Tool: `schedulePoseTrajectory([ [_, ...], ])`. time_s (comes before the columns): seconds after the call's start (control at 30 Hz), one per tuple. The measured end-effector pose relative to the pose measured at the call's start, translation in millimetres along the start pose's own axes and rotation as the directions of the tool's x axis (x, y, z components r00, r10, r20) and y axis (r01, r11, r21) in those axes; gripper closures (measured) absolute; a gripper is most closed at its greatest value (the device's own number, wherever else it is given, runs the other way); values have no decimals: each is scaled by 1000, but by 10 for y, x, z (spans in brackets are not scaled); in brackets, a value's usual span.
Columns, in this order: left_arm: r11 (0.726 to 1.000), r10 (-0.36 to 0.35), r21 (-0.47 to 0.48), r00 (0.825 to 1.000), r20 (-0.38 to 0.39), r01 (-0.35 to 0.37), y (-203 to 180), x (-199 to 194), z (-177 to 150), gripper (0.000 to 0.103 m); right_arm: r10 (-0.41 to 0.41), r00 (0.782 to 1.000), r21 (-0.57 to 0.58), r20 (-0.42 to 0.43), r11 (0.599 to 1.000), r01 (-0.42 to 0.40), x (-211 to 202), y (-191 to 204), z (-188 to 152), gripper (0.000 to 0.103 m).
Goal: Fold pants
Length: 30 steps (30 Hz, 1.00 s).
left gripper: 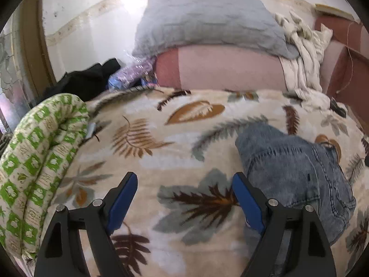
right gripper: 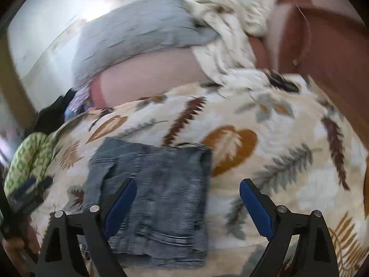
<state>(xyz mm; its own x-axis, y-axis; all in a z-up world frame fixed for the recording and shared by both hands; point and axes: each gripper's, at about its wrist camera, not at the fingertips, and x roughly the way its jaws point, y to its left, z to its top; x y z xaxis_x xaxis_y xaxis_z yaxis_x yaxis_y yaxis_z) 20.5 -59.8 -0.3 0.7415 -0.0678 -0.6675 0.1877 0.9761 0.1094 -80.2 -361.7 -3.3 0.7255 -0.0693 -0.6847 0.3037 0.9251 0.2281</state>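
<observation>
Right wrist view: faded denim pants [right gripper: 154, 198] lie folded square on the fuzzy leaf-print blanket [right gripper: 276, 138], both the right gripper [right gripper: 186, 205] and left gripper [left gripper: 184, 198] spread wide, empty.

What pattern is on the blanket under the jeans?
Cream blanket printed with brown, tan and grey-green leaves; clearest in the left wrist view.

Bright, even daylight; glare washes out the white wall [left gripper: 96, 23] in both views. Fisheye bending and dark vignette at edges. Right wrist view heavily motion-blurred, left wrist view only mildly soft
</observation>
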Motion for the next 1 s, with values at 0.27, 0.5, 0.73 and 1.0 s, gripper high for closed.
schedulePoseTrajectory([
  [0.27, 998, -36, 53, 998, -58, 39, -227, 101, -110, 18, 41, 998, 180, -54, 983, -31, 89, -577, -11, 10],
  [0.5, 993, -29, 109, 997, -72, 37, -396, 158, -164, 18, 76, 993, 223, -90, 973, -54, 175, -676, -57, 10],
  [0.73, 992, -35, 115, 997, -75, 43, -429, 147, -175, 18, 104, 987, 177, -120, 981, -82, 265, -463, -78, 10],
  [1.0, 993, -17, 112, 998, -58, 23, -401, 101, -166, 18, 104, 985, 142, -141, 986, -83, 343, -272, -124, 10],
])
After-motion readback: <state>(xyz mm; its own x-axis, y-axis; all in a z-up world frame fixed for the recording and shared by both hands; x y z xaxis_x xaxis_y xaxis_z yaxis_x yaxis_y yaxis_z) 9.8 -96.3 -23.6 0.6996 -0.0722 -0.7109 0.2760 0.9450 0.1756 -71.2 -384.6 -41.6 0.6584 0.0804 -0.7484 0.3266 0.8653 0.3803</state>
